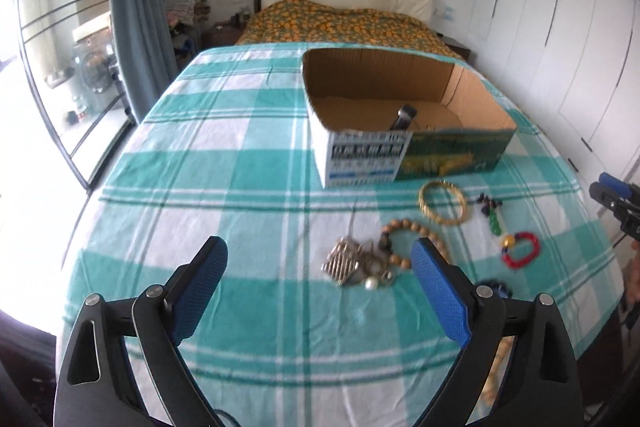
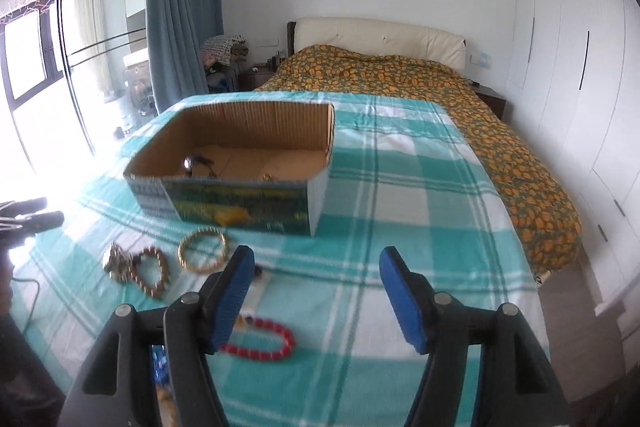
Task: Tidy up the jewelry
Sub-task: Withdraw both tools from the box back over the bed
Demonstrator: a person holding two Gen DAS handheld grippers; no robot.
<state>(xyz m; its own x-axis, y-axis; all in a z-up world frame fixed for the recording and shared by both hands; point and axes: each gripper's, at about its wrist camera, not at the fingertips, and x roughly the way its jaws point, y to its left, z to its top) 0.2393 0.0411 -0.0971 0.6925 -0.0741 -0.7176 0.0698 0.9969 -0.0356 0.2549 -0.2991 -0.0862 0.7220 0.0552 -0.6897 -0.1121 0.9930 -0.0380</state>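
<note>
Cardboard box (image 1: 404, 147) holds some pieces | left gripper (image 1: 320, 279), right gripper (image 2: 316, 287): jaws apart, empty | next: straddle gold bangle (image 1: 442, 202) squarely, lift clear of beads

Woven checked cotton-like tablecloth (image 1: 240, 187), matt. Beyond the jaws, cardboard box (image 1: 360, 155): raw corrugated inside, glossy print outside. Shiny gold metal bangle (image 1: 442, 202), matt wooden bead bracelet (image 1: 400, 227), glossy red bead bracelet (image 2: 260, 343). Textured blue pads (image 1: 438, 291).
</note>
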